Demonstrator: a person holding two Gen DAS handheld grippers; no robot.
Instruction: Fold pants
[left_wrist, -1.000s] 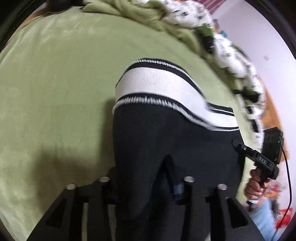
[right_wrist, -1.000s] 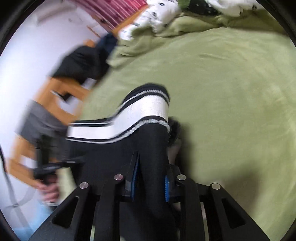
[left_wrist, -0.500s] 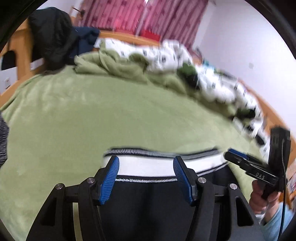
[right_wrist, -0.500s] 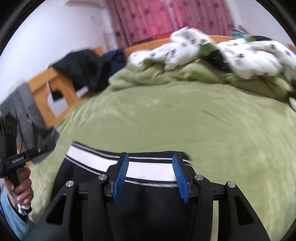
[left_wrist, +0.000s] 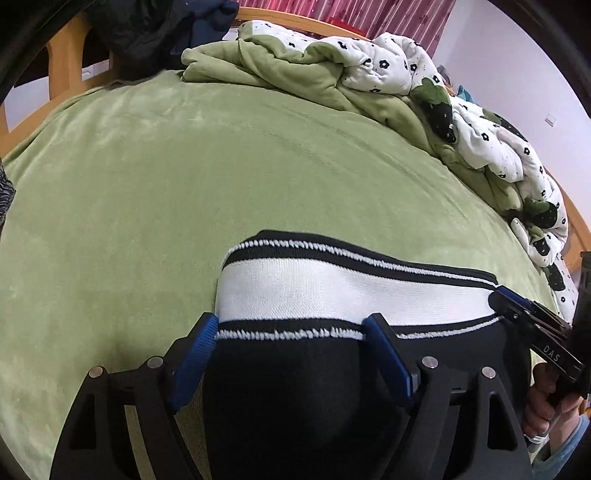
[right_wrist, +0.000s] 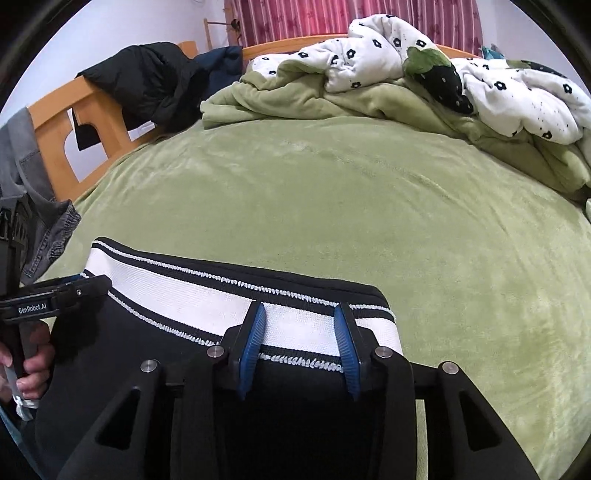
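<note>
Pants: I see one pair of black pants (left_wrist: 295, 387) lying flat on the bed (left_wrist: 129, 184), waistband away from me, close to the near edge.
Waistband: one broad white band (left_wrist: 332, 291) edged with black and white stitching runs across both views; its far edge lies flat on the green cover.
Left claw: my left claw (left_wrist: 288, 350) sits over the left end of the waistband, fingers wide apart, one blue pad (left_wrist: 195, 354) just outside the pants' left edge and the other over the black cloth. It grips nothing.
Right claw: my right claw (right_wrist: 299, 339) sits over the right end of the waistband, fingers apart, both blue pads (right_wrist: 253, 339) above the white band. Whether the tips touch the cloth I cannot tell.
Cross view: each claw shows in the other's camera, one at each end of the waistband, and there I see its fingers lying close together.
Count: two claws, one pair of pants, one crumpled flowered quilt (right_wrist: 406, 59), one dark jacket (right_wrist: 147, 81) over the wooden bed frame (right_wrist: 55, 125), one grey garment (right_wrist: 44, 236) at the left edge.
Open room: a wide stretch of green cover lies beyond the waistband, up to the quilt heaped along the far and right sides.
Edges: the bed frame bounds the left; the pants' right edge lies well inside the bed.
</note>
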